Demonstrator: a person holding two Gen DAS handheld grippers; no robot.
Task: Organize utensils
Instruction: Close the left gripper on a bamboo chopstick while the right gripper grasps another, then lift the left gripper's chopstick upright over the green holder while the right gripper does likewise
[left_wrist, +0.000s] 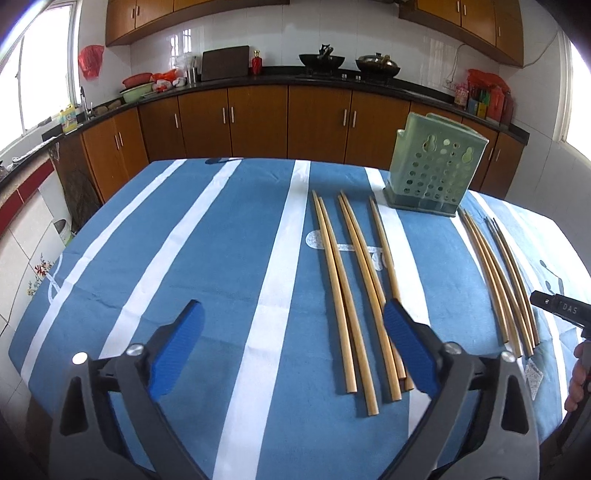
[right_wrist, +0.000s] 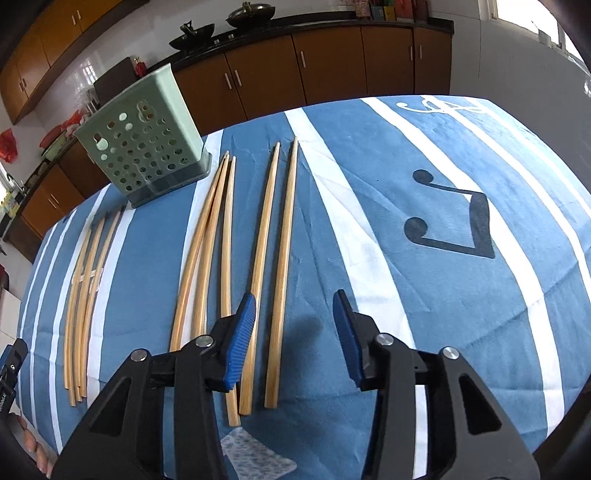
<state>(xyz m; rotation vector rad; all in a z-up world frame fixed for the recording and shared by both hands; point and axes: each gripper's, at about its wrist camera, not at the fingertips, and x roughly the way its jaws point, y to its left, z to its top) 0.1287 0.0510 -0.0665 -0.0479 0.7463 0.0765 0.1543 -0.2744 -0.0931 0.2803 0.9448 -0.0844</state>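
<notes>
Wooden chopsticks lie lengthwise on the blue striped tablecloth (left_wrist: 221, 258). In the left wrist view one group of chopsticks (left_wrist: 334, 280) lies mid-table and a second, darker-tipped group (left_wrist: 493, 280) farther right. A pale green perforated utensil holder (left_wrist: 432, 173) (right_wrist: 147, 155) stands upright behind them. My left gripper (left_wrist: 291, 310) hovers open over the near ends of the mid-table group. My right gripper (right_wrist: 294, 295) is open, narrower, above a pair of chopsticks (right_wrist: 286, 240); one stick runs between its fingers, untouched. Three more chopsticks (right_wrist: 226, 251) lie just left of it.
Part of the right gripper's body (left_wrist: 554, 306) and a hand (left_wrist: 578, 380) show at the right edge. A small grey patch (right_wrist: 255, 454) lies by the near table edge. Brown cabinets (left_wrist: 258, 122) and a dark counter with woks stand beyond the far edge.
</notes>
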